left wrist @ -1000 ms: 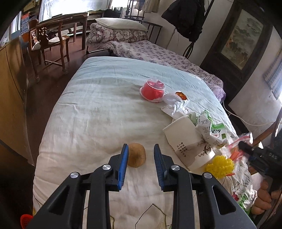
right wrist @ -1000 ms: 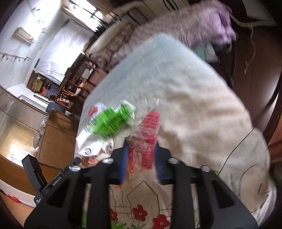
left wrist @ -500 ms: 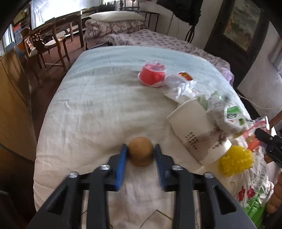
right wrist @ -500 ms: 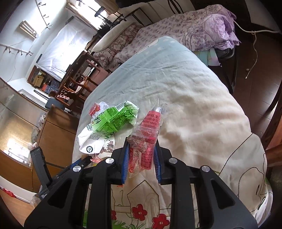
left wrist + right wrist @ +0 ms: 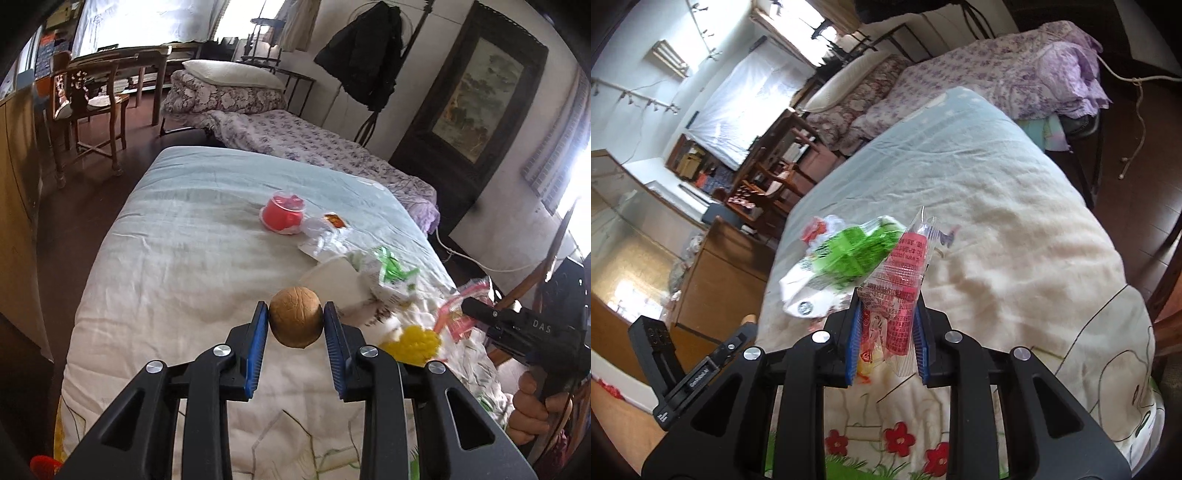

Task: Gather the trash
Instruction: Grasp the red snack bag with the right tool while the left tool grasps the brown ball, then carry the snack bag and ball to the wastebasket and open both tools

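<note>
Left gripper (image 5: 295, 325) clamps round brown walnut-like nut (image 5: 294, 317), right gripper (image 5: 886, 332) pinches crinkly red plastic wrapper (image 5: 897, 295); risk: hard curved shell may squirt out.

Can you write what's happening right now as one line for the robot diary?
left gripper: shut on walnut | right gripper: shut on red wrapper | white cup, red tub: on bed

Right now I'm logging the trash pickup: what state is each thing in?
Left claw: shut on round brown walnut, lifted.
Right claw: shut on crinkled red plastic wrapper.
White paper cup: tipped over.
Red plastic tub: resting on bed.
</note>
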